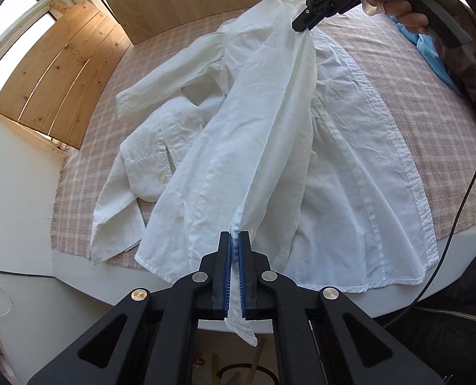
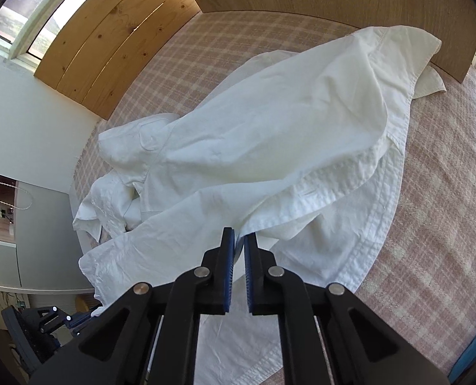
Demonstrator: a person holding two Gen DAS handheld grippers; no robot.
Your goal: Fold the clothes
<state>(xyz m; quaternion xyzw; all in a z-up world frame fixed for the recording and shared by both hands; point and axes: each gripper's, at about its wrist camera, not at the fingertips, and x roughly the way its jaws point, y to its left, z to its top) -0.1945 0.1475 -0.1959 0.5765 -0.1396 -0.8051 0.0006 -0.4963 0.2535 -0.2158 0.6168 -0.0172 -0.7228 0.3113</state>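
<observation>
Both tools, left (image 1: 234, 240) and right (image 2: 239, 237), clamped on crumpled white cotton shirt (image 1: 270, 147) over checked woven cloth (image 1: 398, 73).

Only one bit of text we can actually read here: the letters "DAS" in pale print on the black body of the right gripper (image 1: 305, 21), seen from the left wrist view, up near the top where a hand (image 1: 404, 3) holds its handle. The letters run along the housing at a slant, and the edge of the frame cuts close by, so we can't tell if more letters follow. In the right wrist view we find nothing legible at all, no tags, no numbers, no brand marks that we can make out.
</observation>
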